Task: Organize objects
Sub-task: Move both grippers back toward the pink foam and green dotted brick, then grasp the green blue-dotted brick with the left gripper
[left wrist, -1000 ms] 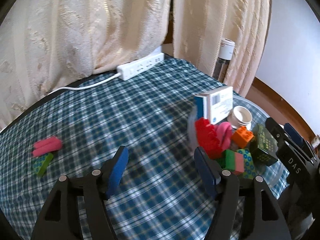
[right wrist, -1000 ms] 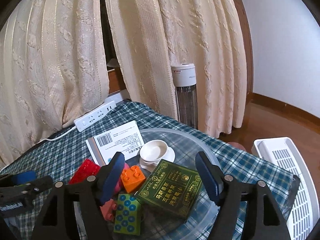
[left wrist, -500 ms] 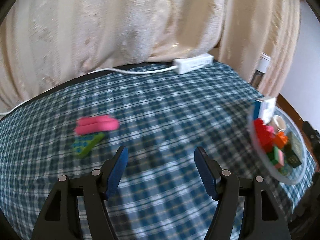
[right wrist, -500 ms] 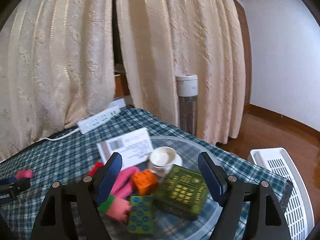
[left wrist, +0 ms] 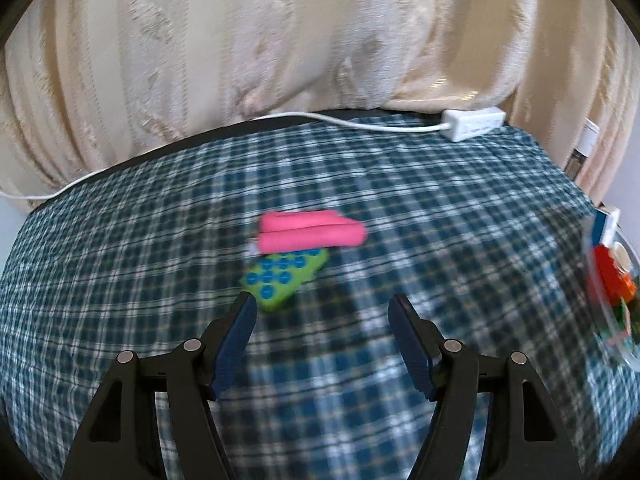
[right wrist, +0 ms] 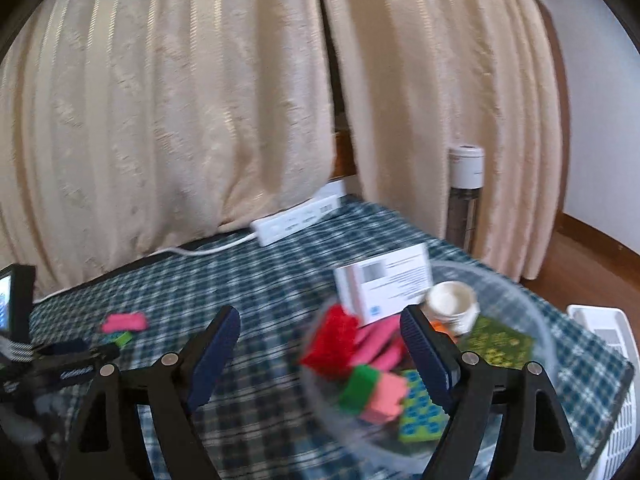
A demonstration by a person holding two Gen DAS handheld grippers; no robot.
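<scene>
- Left gripper (left wrist: 322, 310) open, blue-padded fingers (left wrist: 236, 336) spread with nothing between them, tilted down toward the checked blue-and-white tabletop (left wrist: 460, 240).
- Just ahead of those fingers: flat green plastic building brick with blue studs (left wrist: 286, 276), lying on the tabletop; a pink oblong foam-like block (left wrist: 310, 232) rests against its far edge, touching or partly overlapping — blur prevents telling which.
- Likely next pick: one of these two, the last loose pieces outside the clear round plastic bowl (right wrist: 532, 320).
- Green brick: probably light, rigid, smooth-sided; best taken across its narrow sides, away from the pink block, so the pads seat on flat walls rather than studs.
- Pink block: looks soft and light; should tolerate a firm squeeze across its short width, though could compress and rotate.
- Risk: closing on both at once, or nudging one along the cloth.
- Right gripper (right wrist: 320, 336) empty, fingers apart and just widened further, hanging above the bowl's near rim.
- Bowl already holding a red studded brick (right wrist: 332, 340), pink pieces, a white cardboard box (right wrist: 388, 284), a small white jar (right wrist: 450, 300) and a dark green printed box (right wrist: 500, 344).
- White power strip (left wrist: 474, 122) at the tabletop's far edge, well apart from the bricks.
</scene>
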